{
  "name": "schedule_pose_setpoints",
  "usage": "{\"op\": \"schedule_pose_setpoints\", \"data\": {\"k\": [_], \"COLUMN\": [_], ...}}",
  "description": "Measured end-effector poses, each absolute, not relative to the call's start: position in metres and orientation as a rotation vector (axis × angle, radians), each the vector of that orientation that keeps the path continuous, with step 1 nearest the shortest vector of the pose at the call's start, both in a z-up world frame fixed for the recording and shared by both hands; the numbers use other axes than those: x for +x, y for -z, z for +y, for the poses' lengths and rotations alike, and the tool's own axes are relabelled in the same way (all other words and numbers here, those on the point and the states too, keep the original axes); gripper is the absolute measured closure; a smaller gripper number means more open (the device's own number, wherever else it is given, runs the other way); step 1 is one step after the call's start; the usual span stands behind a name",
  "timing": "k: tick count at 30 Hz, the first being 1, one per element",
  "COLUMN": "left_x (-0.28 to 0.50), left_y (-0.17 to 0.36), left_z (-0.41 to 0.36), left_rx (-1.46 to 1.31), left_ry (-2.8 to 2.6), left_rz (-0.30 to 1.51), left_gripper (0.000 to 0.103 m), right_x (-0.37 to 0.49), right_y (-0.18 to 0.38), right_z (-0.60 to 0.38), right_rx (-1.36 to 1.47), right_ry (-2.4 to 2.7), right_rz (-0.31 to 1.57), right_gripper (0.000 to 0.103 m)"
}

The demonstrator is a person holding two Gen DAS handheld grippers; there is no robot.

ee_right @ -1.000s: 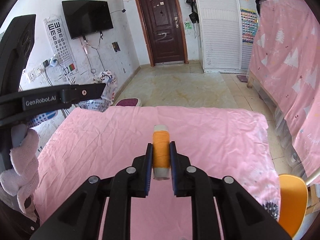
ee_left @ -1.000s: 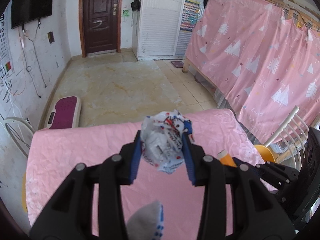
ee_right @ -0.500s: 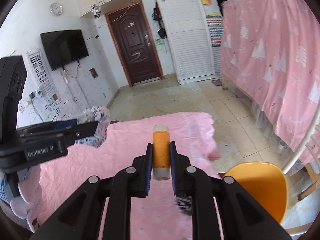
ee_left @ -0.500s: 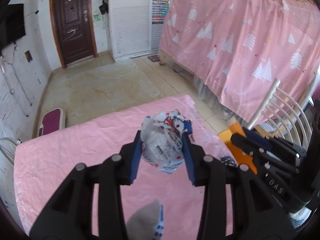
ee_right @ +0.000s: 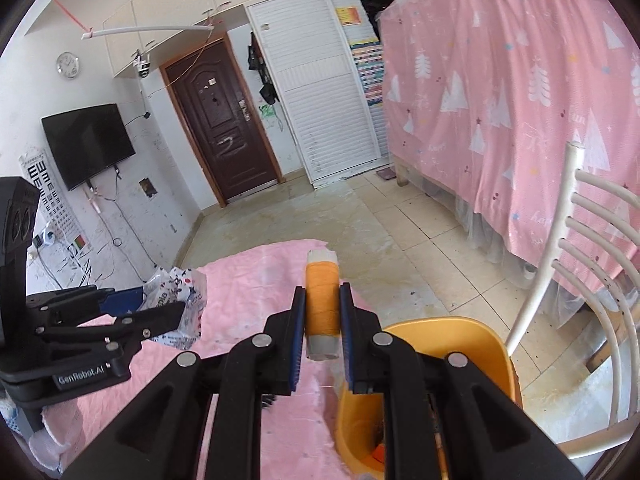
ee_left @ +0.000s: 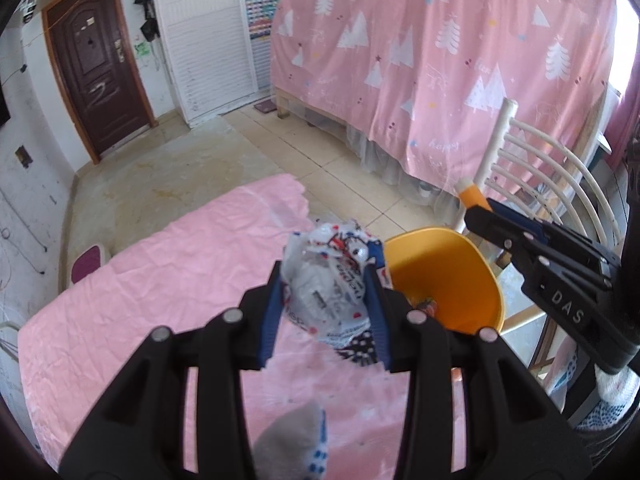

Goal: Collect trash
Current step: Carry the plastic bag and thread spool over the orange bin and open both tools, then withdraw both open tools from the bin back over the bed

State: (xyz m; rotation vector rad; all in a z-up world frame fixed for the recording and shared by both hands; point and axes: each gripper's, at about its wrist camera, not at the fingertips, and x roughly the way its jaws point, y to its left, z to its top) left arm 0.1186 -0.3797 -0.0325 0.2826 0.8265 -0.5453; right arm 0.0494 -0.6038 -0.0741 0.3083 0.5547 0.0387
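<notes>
My left gripper [ee_left: 326,300] is shut on a crumpled white plastic wrapper [ee_left: 326,280] with red and blue print, held above the right edge of the pink-covered table [ee_left: 160,280]. My right gripper [ee_right: 322,320] is shut on an orange thread spool [ee_right: 321,300] with grey ends, held upright above the near rim of an orange trash bin [ee_right: 472,344]. The bin [ee_left: 444,276] stands on the floor just right of the table and holds some trash at its bottom. The right gripper [ee_left: 476,210] also shows in the left wrist view; the left gripper [ee_right: 176,308] and wrapper [ee_right: 180,296] show in the right wrist view.
A white slatted chair [ee_right: 580,280] stands right of the bin. A bed draped in pink tree-print cloth [ee_left: 460,60] fills the far right. Tiled floor [ee_right: 320,216] lies beyond the table toward a brown door [ee_right: 220,128]. A grey sock-like object [ee_left: 292,444] lies below my left gripper.
Both grippers have swung right, from over the table toward its right edge. The orange bin and white chair have come into view beneath and beside them. Both grips are unchanged.
</notes>
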Motion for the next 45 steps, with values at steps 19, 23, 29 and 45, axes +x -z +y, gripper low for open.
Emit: {"op": "schedule_pose_setpoints", "data": {"k": [19, 23, 29, 45], "left_x": [0.098, 0.102, 0.108, 0.099], "left_y": [0.064, 0.068, 0.072, 0.038], "left_z": [-0.487, -0.489, -0.472, -0.394], "left_rx": [0.413, 0.415, 0.381, 0.224], "left_ry": [0.691, 0.682, 0.665, 0.615], "left_rz": [0.868, 0.876, 0.902, 0.826], "left_gripper": [0.040, 0.037, 0.037, 0.037], "right_x": [0.032, 0.033, 0.037, 0.047], "right_y": [0.105, 0.108, 0.110, 0.094], "right_z": [-0.674, -0.675, -0.677, -0.651], "right_rx": [0.424, 0.428, 0.441, 0.412], "right_ry": [0.046, 0.044, 0.060, 0.047], "right_rz": [0.548, 0.553, 0.562, 0.570], "right_gripper": [0.097, 0.096, 0.096, 0.053]}}
